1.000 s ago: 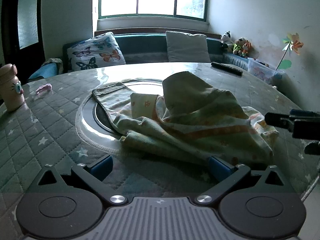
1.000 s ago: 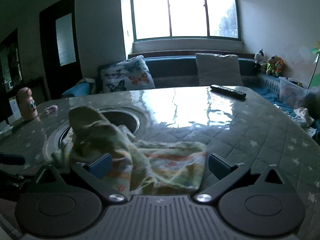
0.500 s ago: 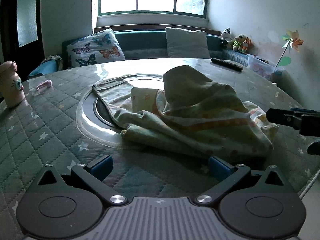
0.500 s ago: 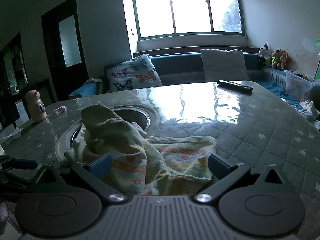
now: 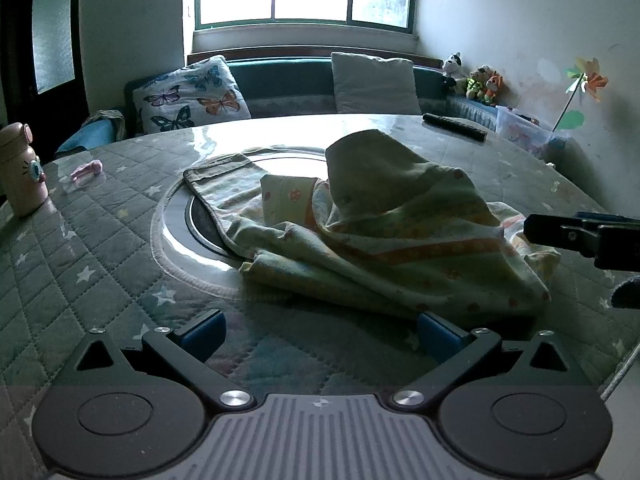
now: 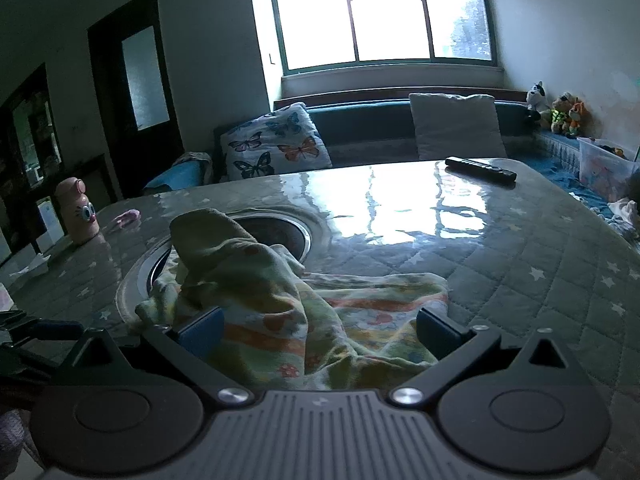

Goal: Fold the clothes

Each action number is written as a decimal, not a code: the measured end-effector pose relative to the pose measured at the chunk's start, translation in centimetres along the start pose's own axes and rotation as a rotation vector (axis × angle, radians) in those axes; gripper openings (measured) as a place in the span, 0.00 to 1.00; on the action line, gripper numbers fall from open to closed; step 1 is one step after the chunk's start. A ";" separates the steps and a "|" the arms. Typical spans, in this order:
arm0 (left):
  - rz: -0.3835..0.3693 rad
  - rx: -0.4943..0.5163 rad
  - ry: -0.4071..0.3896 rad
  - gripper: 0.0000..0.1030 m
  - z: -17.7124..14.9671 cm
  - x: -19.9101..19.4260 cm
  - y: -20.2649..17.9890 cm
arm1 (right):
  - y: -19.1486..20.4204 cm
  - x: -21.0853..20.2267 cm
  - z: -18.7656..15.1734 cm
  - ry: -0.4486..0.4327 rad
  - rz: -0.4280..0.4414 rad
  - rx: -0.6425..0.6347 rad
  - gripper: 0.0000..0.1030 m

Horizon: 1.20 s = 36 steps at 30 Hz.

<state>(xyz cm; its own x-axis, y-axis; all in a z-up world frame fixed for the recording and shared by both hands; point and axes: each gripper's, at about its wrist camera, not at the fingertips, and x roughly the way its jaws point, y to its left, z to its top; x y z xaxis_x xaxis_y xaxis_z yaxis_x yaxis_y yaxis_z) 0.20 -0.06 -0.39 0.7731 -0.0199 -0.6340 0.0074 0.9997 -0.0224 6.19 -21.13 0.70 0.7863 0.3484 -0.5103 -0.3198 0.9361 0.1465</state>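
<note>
right claw (image 5: 582, 236) cropped, garment (image 5: 384, 224) underside hidden

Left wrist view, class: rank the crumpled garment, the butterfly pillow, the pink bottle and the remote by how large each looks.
1. crumpled garment
2. butterfly pillow
3. pink bottle, cut off by the frame edge
4. remote

The garment lies nearest the camera, which enlarges it.

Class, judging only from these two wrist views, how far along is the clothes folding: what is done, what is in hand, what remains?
Done: nothing visible; the patterned garment lies crumpled over the round recess in the table, one part bunched upward. In hand: the left gripper and right gripper are both open at its near edges, holding nothing. Left: grasping, spreading it flat, and every fold.
</note>
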 end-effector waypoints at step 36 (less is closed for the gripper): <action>0.027 0.010 0.034 1.00 1.4 1.3 0.2 | 1.2 0.1 -0.4 0.030 0.055 -0.041 1.00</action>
<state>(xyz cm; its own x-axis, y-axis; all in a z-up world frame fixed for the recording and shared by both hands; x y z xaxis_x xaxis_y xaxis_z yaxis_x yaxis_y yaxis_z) 2.11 0.17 -0.13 0.7511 0.0069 -0.6602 -0.0071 1.0000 0.0025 5.66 -20.00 0.45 0.7506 0.3972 -0.5280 -0.3840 0.9126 0.1406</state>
